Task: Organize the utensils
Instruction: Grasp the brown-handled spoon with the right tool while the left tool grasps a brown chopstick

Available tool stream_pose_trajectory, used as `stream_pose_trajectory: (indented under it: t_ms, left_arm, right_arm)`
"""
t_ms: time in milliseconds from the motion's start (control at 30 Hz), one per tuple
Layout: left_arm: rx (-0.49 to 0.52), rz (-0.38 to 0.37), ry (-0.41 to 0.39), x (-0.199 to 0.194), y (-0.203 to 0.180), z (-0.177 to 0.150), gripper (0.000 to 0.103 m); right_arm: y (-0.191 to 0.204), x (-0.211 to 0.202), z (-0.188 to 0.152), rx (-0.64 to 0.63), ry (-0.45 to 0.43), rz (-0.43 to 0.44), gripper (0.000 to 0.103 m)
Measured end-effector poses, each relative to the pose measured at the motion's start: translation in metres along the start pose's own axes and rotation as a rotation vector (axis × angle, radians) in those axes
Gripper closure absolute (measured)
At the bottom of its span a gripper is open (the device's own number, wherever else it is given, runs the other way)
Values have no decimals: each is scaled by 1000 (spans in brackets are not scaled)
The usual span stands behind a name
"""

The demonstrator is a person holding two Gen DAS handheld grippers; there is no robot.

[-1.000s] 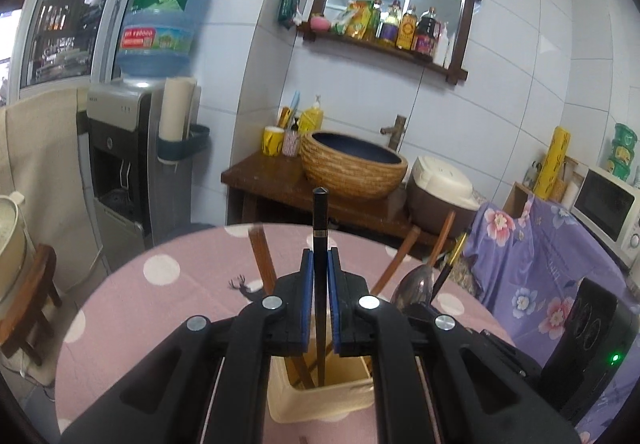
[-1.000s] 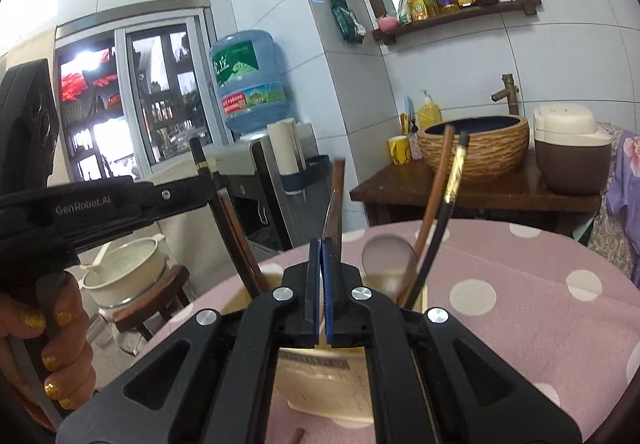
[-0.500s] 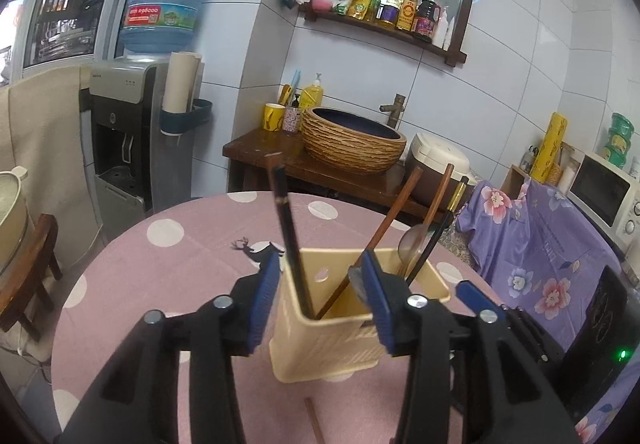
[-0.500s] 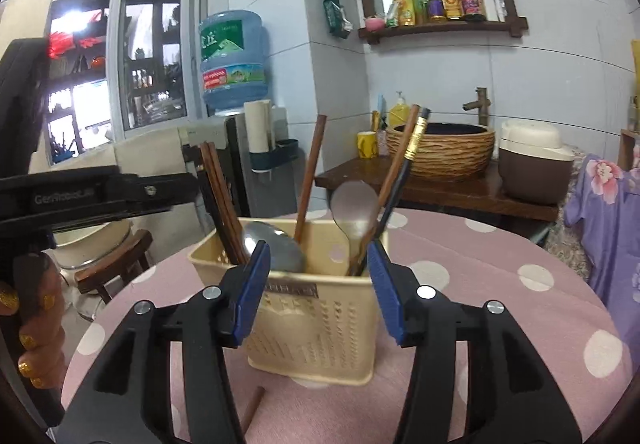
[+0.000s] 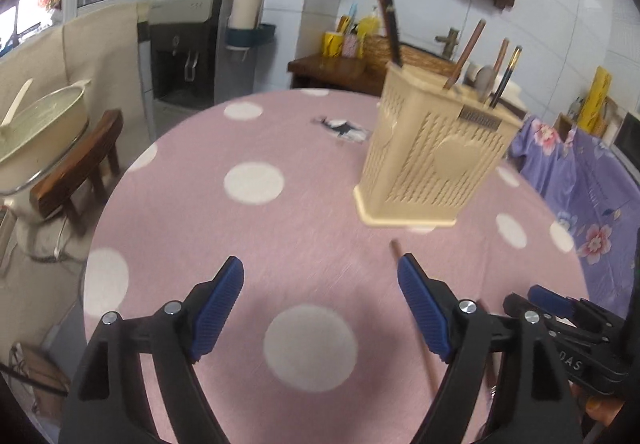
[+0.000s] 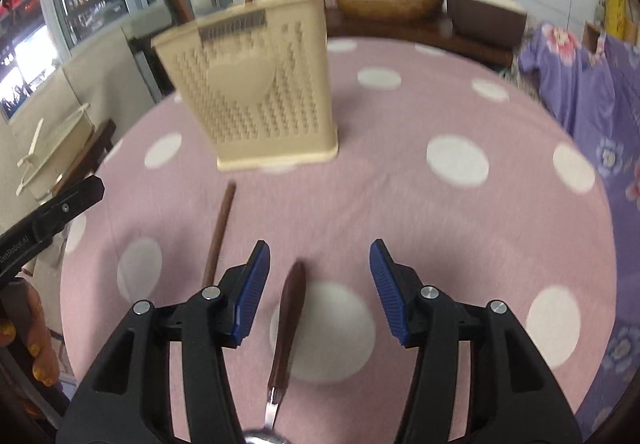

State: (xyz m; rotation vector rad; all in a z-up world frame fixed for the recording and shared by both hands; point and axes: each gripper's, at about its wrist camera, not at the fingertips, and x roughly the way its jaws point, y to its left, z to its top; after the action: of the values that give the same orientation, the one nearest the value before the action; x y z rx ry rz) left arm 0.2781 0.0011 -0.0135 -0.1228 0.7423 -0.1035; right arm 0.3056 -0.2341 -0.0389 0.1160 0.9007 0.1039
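A cream slotted utensil holder [image 5: 436, 163] [image 6: 256, 83] stands on the pink dotted table, holding chopsticks and spoons upright. My left gripper [image 5: 320, 284] hovers over the cloth in front of it, its jaws opening wide with nothing between them. A loose brown chopstick [image 5: 396, 250] [image 6: 220, 228] lies on the cloth and runs under the left gripper's right finger. My right gripper [image 6: 318, 276] is open above a brown-handled spoon [image 6: 292, 308]. The spoon lies between the fingers without touching the pads, and its metal bowl is at the frame's bottom edge.
The round table [image 5: 256, 179] drops off at the left toward a wooden stool [image 5: 76, 167] with a cream pot [image 5: 40, 123]. A water dispenser [image 5: 184, 43] and a dark sideboard stand behind. Purple flowered cloth [image 6: 580, 75] borders the right. A hand [image 6: 36, 344] holds the left gripper.
Both grippers were shut on utensils above the holder, then opened and left them in it. They have since pulled back and sunk toward the cloth, and the left jaws have spread wider.
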Motion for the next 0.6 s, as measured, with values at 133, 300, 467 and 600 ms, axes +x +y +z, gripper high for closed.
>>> stream_pose_trajectory:
  t_ms: [133, 300, 467, 600]
  left_arm:
    - [0, 28, 36, 6, 9, -12, 24]
    - [14, 27, 32, 3, 9, -17, 24]
    - [40, 18, 53, 10, -4, -24, 24]
    - [79, -7, 98, 22, -21, -29, 27]
  right_arm:
    - [12, 17, -17, 5, 64, 0, 66]
    - [22, 23, -20, -18, 75, -39, 73]
    - [24, 25, -18, -38, 56, -63, 86]
    - [14, 22, -18, -8, 50, -27, 86]
